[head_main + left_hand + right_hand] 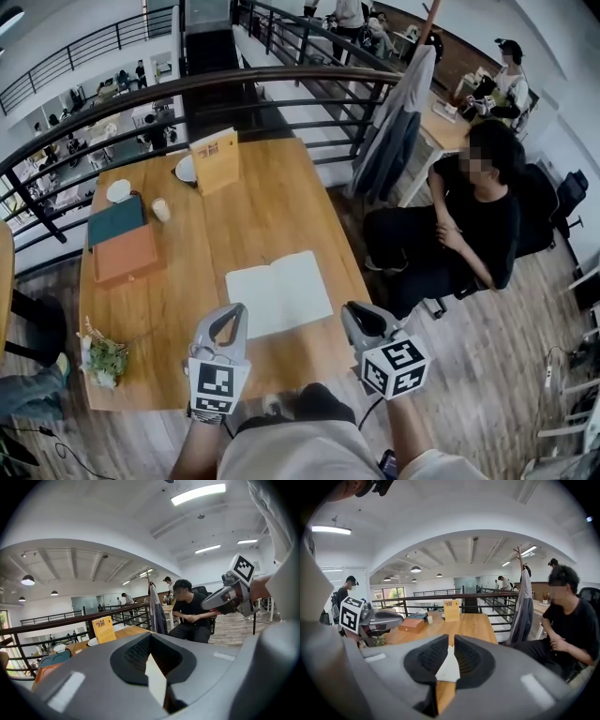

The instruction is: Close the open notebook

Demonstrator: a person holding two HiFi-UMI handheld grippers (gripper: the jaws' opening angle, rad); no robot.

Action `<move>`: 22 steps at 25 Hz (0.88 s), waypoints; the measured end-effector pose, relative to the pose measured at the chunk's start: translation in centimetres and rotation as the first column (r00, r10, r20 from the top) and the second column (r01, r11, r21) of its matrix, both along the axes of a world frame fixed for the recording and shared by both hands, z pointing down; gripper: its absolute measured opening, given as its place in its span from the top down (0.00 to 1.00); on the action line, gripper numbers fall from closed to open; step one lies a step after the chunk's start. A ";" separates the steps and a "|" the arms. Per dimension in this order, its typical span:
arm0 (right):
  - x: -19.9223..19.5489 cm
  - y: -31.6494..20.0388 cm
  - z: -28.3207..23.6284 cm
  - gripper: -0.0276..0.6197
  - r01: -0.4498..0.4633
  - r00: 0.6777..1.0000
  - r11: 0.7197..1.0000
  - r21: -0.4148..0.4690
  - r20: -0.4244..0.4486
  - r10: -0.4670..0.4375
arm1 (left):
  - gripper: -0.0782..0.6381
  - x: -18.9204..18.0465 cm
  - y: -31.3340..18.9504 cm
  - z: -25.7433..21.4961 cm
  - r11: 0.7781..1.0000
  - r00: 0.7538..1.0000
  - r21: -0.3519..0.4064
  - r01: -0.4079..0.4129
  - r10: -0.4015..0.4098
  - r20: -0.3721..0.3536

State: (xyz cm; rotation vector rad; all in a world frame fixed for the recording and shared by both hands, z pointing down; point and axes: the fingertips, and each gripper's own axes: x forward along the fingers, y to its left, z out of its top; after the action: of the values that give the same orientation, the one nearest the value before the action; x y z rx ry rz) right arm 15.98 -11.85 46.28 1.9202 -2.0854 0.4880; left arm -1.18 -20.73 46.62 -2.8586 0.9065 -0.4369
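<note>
Notebook (pixel 279 293) lies open and flat, blank white pages up, at the near middle of the smooth wooden table (pixel 281 187); closing has not begun. Left claw (pixel 232 314), by its left edge, has tips together, empty; right claw (pixel 356 314), by its right edge, stands slightly apart, empty.
</note>
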 end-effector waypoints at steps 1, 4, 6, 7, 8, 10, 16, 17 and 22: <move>0.1 -0.1 0.4 0.91 -0.001 1.000 1.000 -0.009 0.002 0.001 | 0.88 0.1 -0.1 0.2 1.000 1.000 -0.003 -0.002 0.002 0.001; 0.4 -0.1 1.4 0.89 -0.003 1.000 1.000 -0.026 0.012 0.004 | 0.88 0.3 -0.5 0.8 1.000 1.000 -0.017 -0.004 0.004 0.006; 0.7 -0.2 2.0 0.88 -0.002 1.000 0.999 -0.035 0.015 0.003 | 0.88 0.6 -0.6 1.1 1.000 1.000 -0.024 -0.004 0.004 0.012; 0.8 -0.3 2.3 0.88 -0.001 1.000 0.999 -0.040 0.019 0.002 | 0.88 0.9 -0.7 1.2 1.000 1.000 -0.027 -0.004 0.005 0.015; 1.0 -0.3 2.5 0.87 -0.002 1.000 0.999 -0.044 0.022 0.003 | 0.88 1.1 -0.8 1.2 1.000 1.000 -0.029 -0.005 0.006 0.019; 1.6 -0.5 3.0 0.87 -0.012 1.000 0.999 -0.045 0.025 0.014 | 0.88 1.6 -1.0 1.3 0.999 1.000 -0.031 -0.008 0.009 0.027; 3.3 -1.5 5.7 0.87 -0.015 0.998 0.997 -0.077 0.064 0.020 | 0.88 3.6 -1.8 2.8 0.998 0.998 -0.052 -0.024 0.027 0.055; 3.4 -1.6 6.2 0.87 -0.010 0.997 0.997 -0.083 0.074 0.017 | 0.88 4.0 -1.9 3.1 0.998 0.998 -0.059 -0.024 0.027 0.058; 3.9 -1.7 8.3 0.86 0.003 0.994 0.993 -0.114 0.110 0.009 | 0.88 5.5 -2.2 4.0 0.996 0.998 -0.086 -0.022 0.027 0.055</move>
State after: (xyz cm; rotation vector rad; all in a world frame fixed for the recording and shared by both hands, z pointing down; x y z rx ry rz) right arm 19.91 -13.50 54.56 1.8710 -2.0719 0.7130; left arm 4.35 -22.97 50.62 -2.9138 0.8630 -0.5634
